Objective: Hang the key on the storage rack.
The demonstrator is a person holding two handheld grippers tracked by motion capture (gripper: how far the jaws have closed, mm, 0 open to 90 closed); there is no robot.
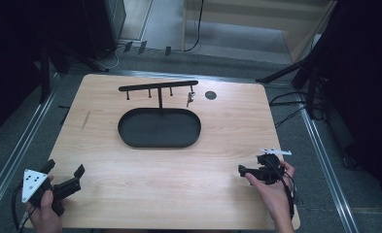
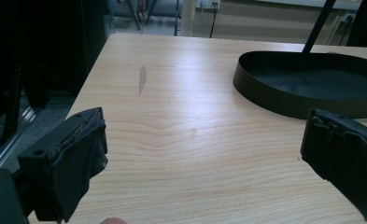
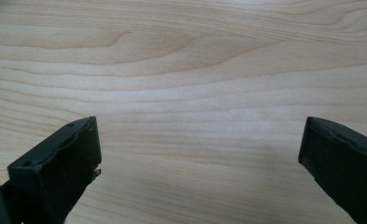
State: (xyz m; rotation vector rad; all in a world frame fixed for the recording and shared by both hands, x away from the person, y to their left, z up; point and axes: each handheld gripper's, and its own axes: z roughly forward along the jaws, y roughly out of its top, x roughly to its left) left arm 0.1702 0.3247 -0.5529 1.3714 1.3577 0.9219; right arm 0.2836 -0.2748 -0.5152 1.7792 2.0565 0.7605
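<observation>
Two grippers, left and right, jaws apart, empty; I next reach twelve o'clock for the key.

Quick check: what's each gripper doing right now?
Left gripper: open, holding nothing, above the table.
Right gripper: open, holding nothing.

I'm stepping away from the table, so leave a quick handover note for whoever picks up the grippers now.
Left gripper: open, holding nothing, at the table's near left corner.
Right gripper: open, holding nothing, near right.
A key hangs from the rightmost hook of the black rack, whose post stands in the oval tray. The tray looks bare.
Nothing has been gripped yet; any handling of the key is left to do.
</observation>
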